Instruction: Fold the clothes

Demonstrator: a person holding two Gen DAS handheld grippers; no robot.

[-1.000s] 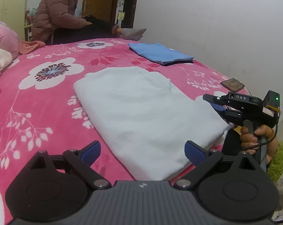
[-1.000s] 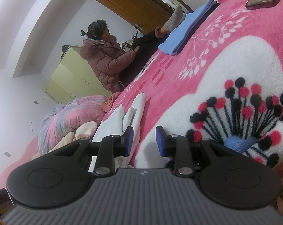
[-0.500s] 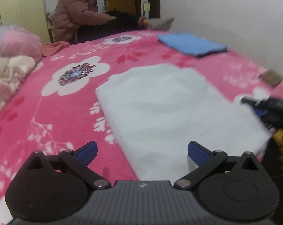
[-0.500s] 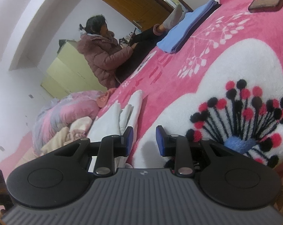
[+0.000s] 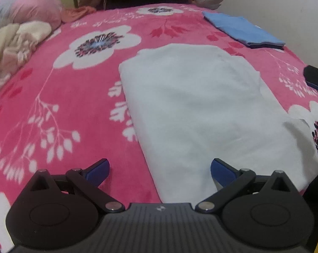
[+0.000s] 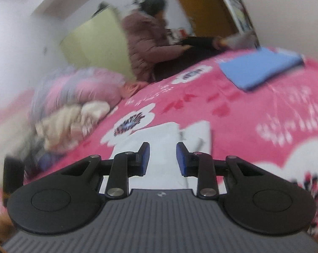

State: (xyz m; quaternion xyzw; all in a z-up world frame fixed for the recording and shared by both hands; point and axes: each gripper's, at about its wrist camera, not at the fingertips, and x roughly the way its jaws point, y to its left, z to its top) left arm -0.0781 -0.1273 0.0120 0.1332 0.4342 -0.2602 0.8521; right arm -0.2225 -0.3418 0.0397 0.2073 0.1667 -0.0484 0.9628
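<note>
A white folded garment (image 5: 190, 105) lies flat on the pink flowered blanket (image 5: 59, 97). My left gripper (image 5: 160, 171) hovers over its near edge, open wide, one fingertip above the blanket and the other above the white cloth; nothing is held. In the right wrist view the same white garment (image 6: 165, 132) shows ahead of and below my right gripper (image 6: 163, 160). Its blue pads stand a narrow gap apart with nothing pinched between them. This view is blurred.
A folded blue cloth (image 5: 243, 29) lies at the far right of the bed, and a dark phone (image 5: 315, 78) nearer on the right. Loose cream and pink clothes (image 5: 15, 42) are piled at the left. A person in a puffy jacket (image 6: 146, 42) sits at the far end.
The right gripper has risen and rolled level, from skimming the blanket to looking across the bed. The left gripper has tilted down over the garment. The right gripper has left the left wrist view.
</note>
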